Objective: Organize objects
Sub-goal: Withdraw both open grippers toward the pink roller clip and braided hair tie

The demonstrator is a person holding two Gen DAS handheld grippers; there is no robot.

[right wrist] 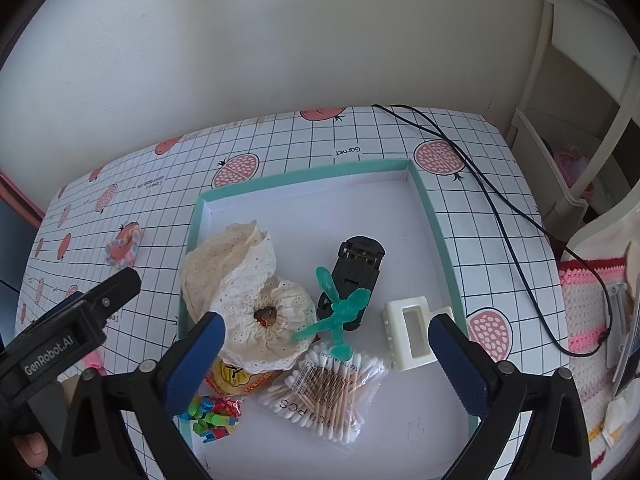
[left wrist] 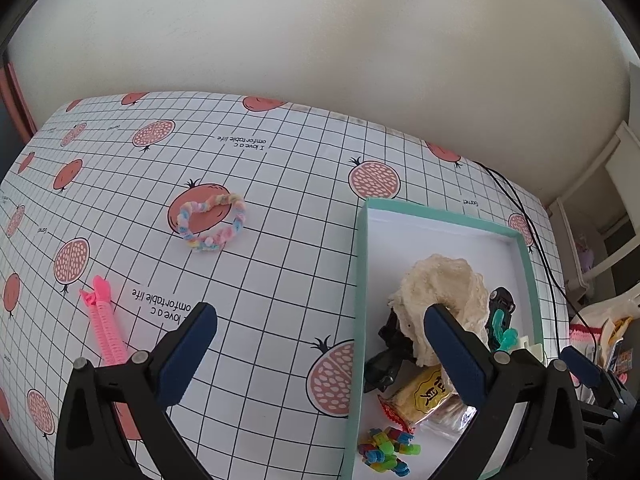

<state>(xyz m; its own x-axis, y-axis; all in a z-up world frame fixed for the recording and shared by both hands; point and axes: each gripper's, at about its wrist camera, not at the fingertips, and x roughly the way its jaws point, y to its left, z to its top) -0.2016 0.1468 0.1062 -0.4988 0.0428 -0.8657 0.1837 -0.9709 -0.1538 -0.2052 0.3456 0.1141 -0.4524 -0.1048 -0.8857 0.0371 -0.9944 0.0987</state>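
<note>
A teal-rimmed white box (right wrist: 432,216) holds a cream lace scrunchie (right wrist: 244,292), a black toy car (right wrist: 360,264), a teal plastic figure (right wrist: 340,316), a white clip (right wrist: 408,332), a bag of cotton swabs (right wrist: 324,392), a snack packet (right wrist: 232,376) and colourful clips (right wrist: 212,416). The box's left rim shows in the left wrist view (left wrist: 360,280). On the cloth lie a pastel braided ring (left wrist: 212,220) and a pink zipper-like piece (left wrist: 106,324). My left gripper (left wrist: 320,328) is open and empty over the box's left rim. My right gripper (right wrist: 328,344) is open and empty above the box.
A black cable (right wrist: 500,200) runs over the table's right part. A crocheted pink and white cloth (right wrist: 592,304) and a white shelf (right wrist: 580,100) stand to the right. The wall is behind the table. The left gripper's body (right wrist: 72,332) is at the right view's left.
</note>
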